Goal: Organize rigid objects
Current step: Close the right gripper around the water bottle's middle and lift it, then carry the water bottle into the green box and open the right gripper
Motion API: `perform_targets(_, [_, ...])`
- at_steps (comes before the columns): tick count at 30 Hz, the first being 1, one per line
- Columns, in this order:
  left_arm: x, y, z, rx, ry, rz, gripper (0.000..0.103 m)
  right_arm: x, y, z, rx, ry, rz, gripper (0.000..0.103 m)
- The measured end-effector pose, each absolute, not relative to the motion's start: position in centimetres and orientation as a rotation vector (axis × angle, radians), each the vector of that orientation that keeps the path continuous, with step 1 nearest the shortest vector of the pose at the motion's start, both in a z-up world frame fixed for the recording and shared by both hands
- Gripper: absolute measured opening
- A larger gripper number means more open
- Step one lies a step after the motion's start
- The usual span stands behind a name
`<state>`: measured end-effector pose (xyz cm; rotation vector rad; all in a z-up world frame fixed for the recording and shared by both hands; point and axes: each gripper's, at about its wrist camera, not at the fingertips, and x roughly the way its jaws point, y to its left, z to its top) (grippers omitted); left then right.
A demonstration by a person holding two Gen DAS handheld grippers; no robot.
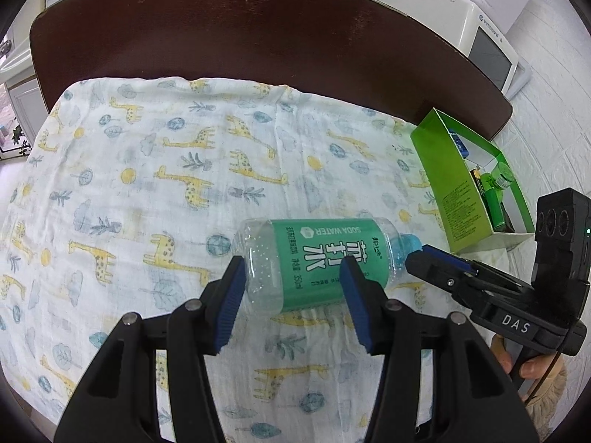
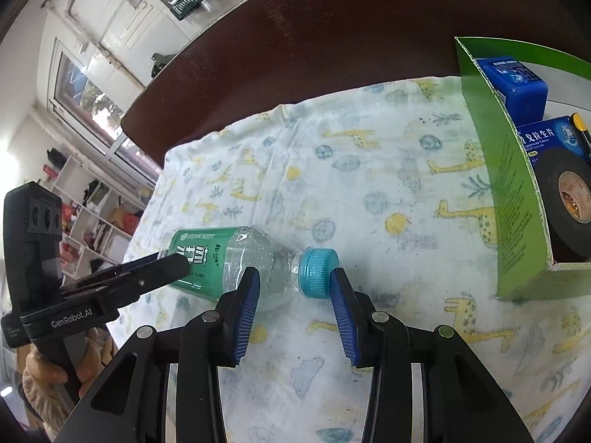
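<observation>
The soda water bottle point(image 1: 314, 262) lies crosswise, cap right: left gripper point(image 1: 291, 306) straddles its body, right gripper point(image 2: 295, 308) its cap, both apart.

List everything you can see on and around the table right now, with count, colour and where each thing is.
soda water bottle: one, clear with green label and blue cap, lying on its side on the cloth
cloth: one, white with yellow giraffes, spread over the table
table: one, dark brown, under the cloth
green box: one, open-topped, at the cloth's right edge
blue container: one, at the box's far end
blue tablet carton: one, inside the box
tape roll: one, black, inside the box
green cylinders: small, inside the box, count unclear
left gripper: black with blue pads, straddling the bottle's body
right gripper: same, straddling the bottle's neck and cap
</observation>
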<state>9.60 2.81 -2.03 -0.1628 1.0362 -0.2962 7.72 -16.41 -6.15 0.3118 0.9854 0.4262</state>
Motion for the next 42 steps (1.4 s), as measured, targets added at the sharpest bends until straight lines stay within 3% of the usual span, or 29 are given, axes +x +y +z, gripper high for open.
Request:
perform_targets(10, [8.7, -0.1, 1.1, -0.134, 0.969, -0.356, 0.051, 5.7, -19.0, -2.9, 0.315, 0.888, 0.375, 0.042])
perform_targets(22, [9.3, -11.9, 6.8, 0.055, 0.825, -0.504, 0.051, 3.0, -29.0, 1.9, 0.421, 0.7, 0.266, 0.042])
perform_targets(30, [10.9, -21.1, 6.9, 0.128, 0.83, -0.63, 0.051, 1.6, -37.6, 2.9, 0.49, 0.617, 0.11, 0.042])
perform_targets(42, [14.8, -28.8, 3.4, 0.14, 0.956, -0.777, 0.049, 3.3, -44.4, 0.4, 0.547, 0.614, -0.045, 0.042])
